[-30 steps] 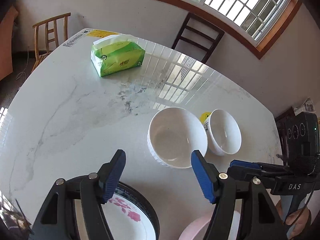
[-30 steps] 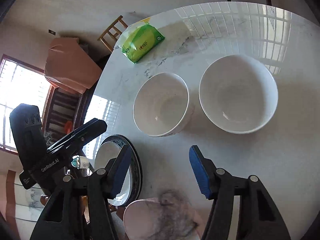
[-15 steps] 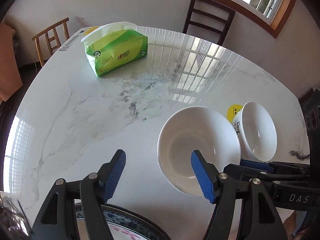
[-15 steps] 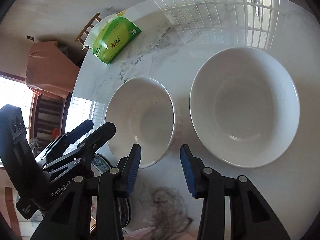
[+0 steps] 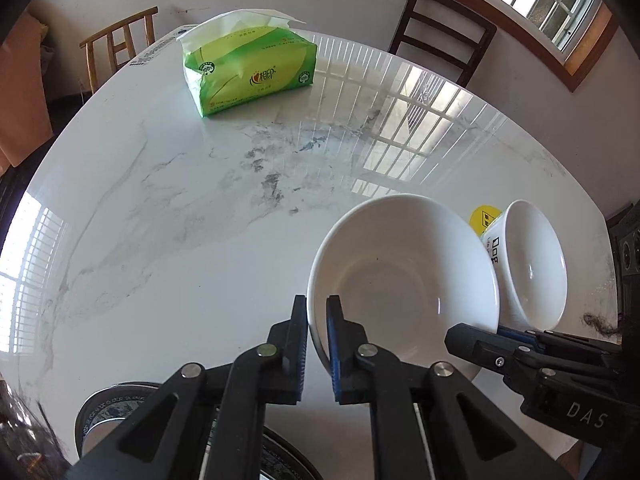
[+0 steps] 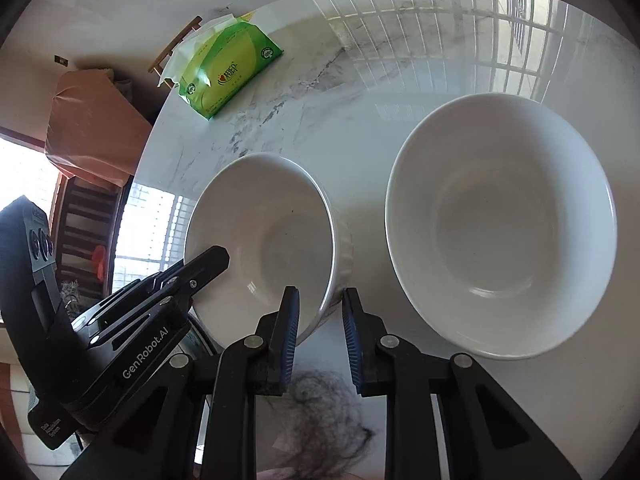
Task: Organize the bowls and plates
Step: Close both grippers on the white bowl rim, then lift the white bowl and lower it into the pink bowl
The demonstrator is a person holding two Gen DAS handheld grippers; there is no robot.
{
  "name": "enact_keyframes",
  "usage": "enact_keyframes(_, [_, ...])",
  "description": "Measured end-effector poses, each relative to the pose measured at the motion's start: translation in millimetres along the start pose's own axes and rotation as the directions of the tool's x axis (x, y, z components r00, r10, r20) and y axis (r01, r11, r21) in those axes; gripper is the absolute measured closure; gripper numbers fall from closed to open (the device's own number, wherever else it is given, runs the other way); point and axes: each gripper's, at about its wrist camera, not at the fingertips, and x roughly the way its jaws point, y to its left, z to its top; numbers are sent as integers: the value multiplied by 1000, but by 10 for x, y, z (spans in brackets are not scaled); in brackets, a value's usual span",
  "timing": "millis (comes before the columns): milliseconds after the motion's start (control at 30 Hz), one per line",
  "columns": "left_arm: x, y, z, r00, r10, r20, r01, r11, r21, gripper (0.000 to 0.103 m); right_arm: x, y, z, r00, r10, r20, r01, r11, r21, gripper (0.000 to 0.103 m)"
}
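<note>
We read "DAS" on the right gripper (image 5: pixel 500 330) at four o'clock, "GenRobot.AI" on the left gripper (image 6: pixel 212 258) at eight o'clock, and "100%" on the green tissue pack (image 5: pixel 250 74) at eleven o'clock.

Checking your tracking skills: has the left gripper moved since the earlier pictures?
Yes. The left gripper has gone forward, nearer the tissue pack, its jaws closed on the wide bowl.

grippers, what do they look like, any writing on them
Both are black scissor-like frames with silver pivot bolts and blue ribbed pads on the fingers. The left gripper reads GenRobot.AI on its side; the right gripper reads DAS.
</note>
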Motion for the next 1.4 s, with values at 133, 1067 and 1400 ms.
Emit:
enact_keyframes(133, [-164, -40, -96, 1000, 8, 24, -8, 1000, -2, 93, -101, 52, -60, 1000, 11, 17, -11, 1000, -16, 82])
enact_keyframes(1067, [-1565, -547, -1389, 990, -98, 105, 92, 994, 63, 89, -1247, 148, -1371, 996, 63, 64, -51, 984, -172, 82])
enact_keyframes(1400, [-1583, -694, -1878, 994, -88, 68, 80, 991, 106, 88, -1266, 17, -1772, 998, 50, 41, -42, 984, -175, 82])
